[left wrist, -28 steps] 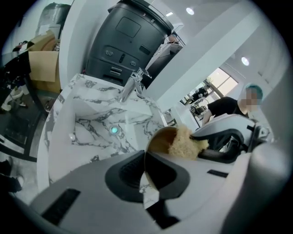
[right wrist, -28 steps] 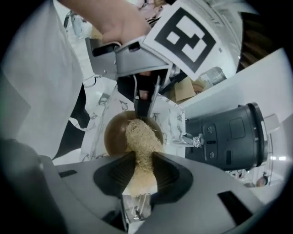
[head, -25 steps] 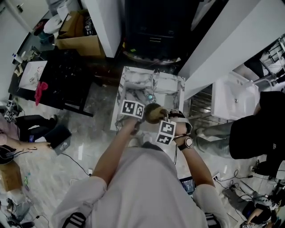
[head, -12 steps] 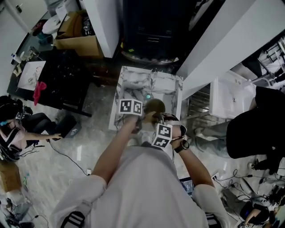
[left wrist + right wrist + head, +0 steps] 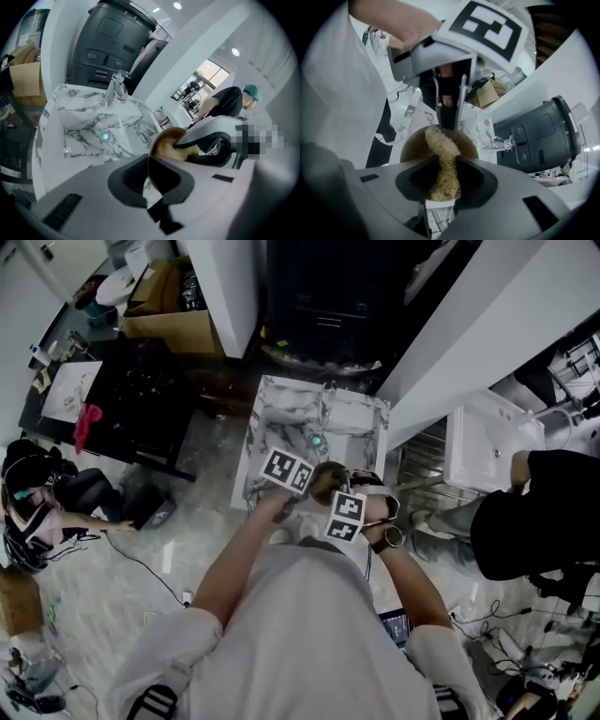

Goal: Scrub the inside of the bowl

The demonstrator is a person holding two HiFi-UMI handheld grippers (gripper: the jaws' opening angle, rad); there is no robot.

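A brown bowl (image 5: 323, 480) is held over the marble sink (image 5: 281, 413), tipped on its side. My left gripper (image 5: 305, 487) is shut on the bowl's thin rim, which runs down between its jaws (image 5: 149, 169) in the left gripper view. My right gripper (image 5: 331, 493) is shut on a tan fibrous scrubber (image 5: 443, 159). The scrubber's far end reaches into the bowl (image 5: 412, 147), against its inner wall. Across the bowl, the left gripper (image 5: 449, 123) faces the right gripper view. From the left gripper view, the right gripper (image 5: 206, 140) reaches into the bowl's mouth (image 5: 165, 139).
The sink has a chrome faucet (image 5: 115, 89) at its back and a teal-lit drain (image 5: 105, 136). A large dark machine (image 5: 539, 136) stands behind it. A person in black (image 5: 534, 512) stands at the right, and another person crouches at the left (image 5: 37, 498). Cables lie on the floor.
The bowl and both grippers shifted only slightly over the sink, the right one wobbling left and back with the scrubber. Both grips are the same.
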